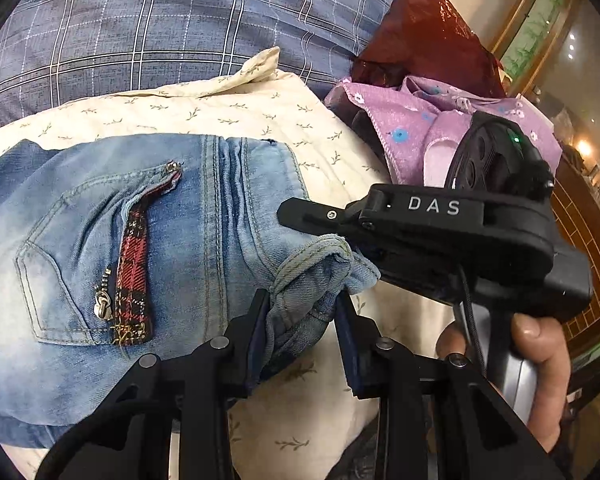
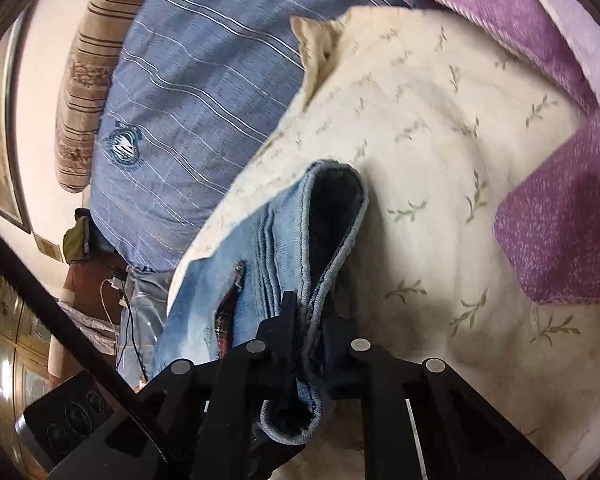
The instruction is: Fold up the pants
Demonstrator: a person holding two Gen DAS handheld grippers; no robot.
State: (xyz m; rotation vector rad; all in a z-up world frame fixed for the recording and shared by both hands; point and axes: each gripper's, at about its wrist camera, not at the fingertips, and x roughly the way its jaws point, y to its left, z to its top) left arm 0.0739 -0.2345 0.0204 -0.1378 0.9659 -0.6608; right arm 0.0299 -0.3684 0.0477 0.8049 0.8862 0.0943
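Now pants (image 1: pixel 140 240) hem pinched btwn both grippers' fingers (image 1: pixel 256 344).

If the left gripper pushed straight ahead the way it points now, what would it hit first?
The left gripper is already shut on the jeans, so more denim comes first, probably near the right gripper just ahead; depth is unclear.

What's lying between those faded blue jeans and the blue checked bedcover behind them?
A cream cloth with small leaf sprigs lies between the faded blue jeans and the blue checked bedcover; the jeans rest on it. The left wrist view shows this best.
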